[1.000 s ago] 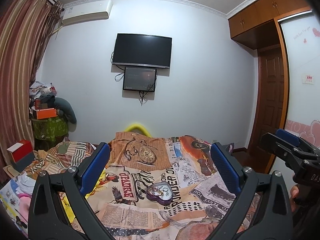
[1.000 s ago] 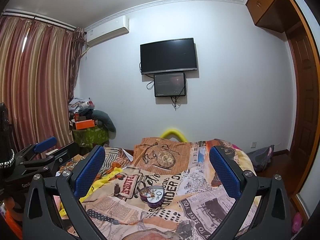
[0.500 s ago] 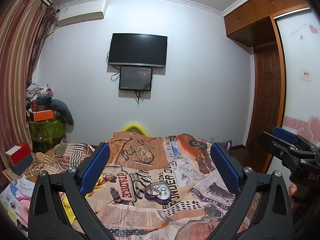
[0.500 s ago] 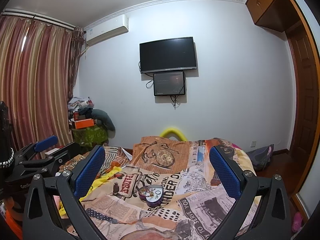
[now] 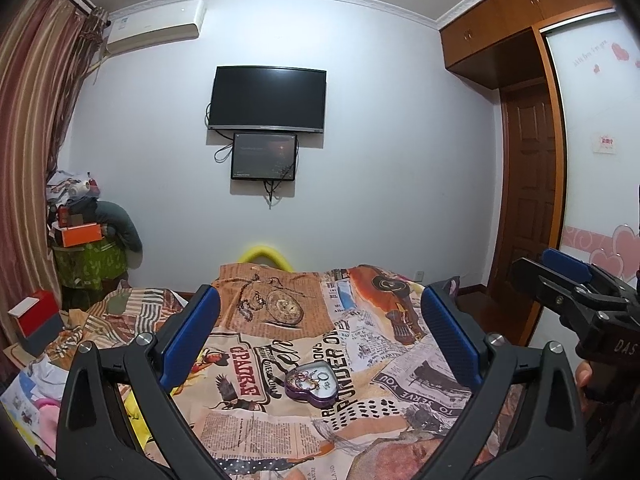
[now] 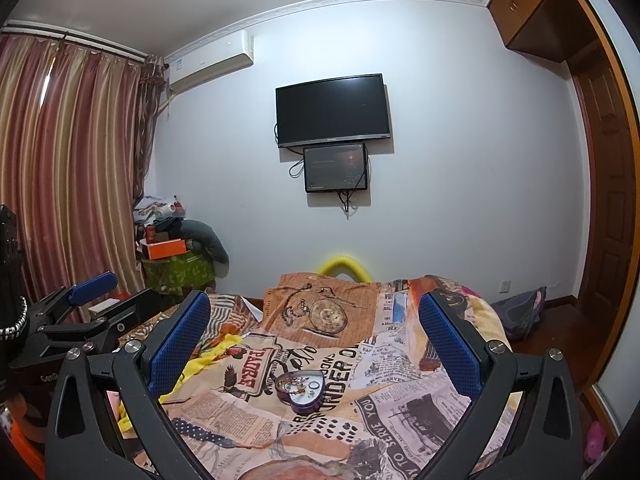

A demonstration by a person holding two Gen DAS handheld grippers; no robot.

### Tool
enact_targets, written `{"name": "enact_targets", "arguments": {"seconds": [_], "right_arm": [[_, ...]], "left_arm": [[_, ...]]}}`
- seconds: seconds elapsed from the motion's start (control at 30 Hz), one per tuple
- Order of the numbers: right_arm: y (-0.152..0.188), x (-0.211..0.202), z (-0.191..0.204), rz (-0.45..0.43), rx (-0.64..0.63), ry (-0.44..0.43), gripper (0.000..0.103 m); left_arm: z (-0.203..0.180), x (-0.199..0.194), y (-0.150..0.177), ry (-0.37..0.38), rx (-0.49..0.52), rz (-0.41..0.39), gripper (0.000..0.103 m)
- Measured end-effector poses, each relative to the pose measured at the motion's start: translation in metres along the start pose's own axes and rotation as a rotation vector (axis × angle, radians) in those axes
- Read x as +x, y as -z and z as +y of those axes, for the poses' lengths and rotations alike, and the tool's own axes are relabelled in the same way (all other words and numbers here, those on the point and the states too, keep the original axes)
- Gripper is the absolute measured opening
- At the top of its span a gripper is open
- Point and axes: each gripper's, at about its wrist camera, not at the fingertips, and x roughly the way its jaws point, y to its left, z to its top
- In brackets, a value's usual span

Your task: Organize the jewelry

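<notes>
Left tongs (image 5: 320,344): blue-padded fingers (image 5: 192,336) spread wide, nothing between them, held above the near part of the bed. Right tongs (image 6: 314,344): likewise spread wide and empty, at a similar height. In the left wrist view the right tongs appear at the right edge, seen from the side, with a fingertip of the holding hand visible below them. In the right wrist view the left tongs appear at the left edge, also side-on.

Bed (image 5: 404,432): covered by a patchwork-print spread (image 6: 224,404) of newspaper text, an eagle, a pocket watch and a car.

Heart-shaped box (image 5: 311,383): purple, lid off, resting on the spread near the middle of the bed, ahead of and below both tongs, touching neither. Inside lies a tangle of small jewelry (image 6: 298,386), including ring-like pieces; individual items cannot be told apart.

Left of the bed: a red-and-white box (image 5: 34,314), then a green-covered stack (image 6: 178,272) topped by an orange box (image 6: 166,249) and bundled cloth, beside striped curtains (image 6: 68,168).

Beyond the foot of the bed: a yellow curved object (image 6: 342,266) shows above the spread.

Far wall: a dark television (image 5: 267,99), a smaller screen (image 5: 265,157) directly below it, and an air conditioner (image 5: 154,26) at upper left. A wooden door (image 5: 528,196) and overhead cabinets (image 5: 504,30) stand at right.
</notes>
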Motion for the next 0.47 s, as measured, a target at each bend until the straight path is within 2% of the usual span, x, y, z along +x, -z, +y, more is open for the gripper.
{"name": "enact_targets", "arguments": {"seconds": [0.47], "right_arm": [[0.0029,0.0033,-0.0027,0.013,0.004,0.008,0.103]], "left_arm": [[0.0028,0.005,0.0036,0.0,-0.014,0.008,0.101]]}}
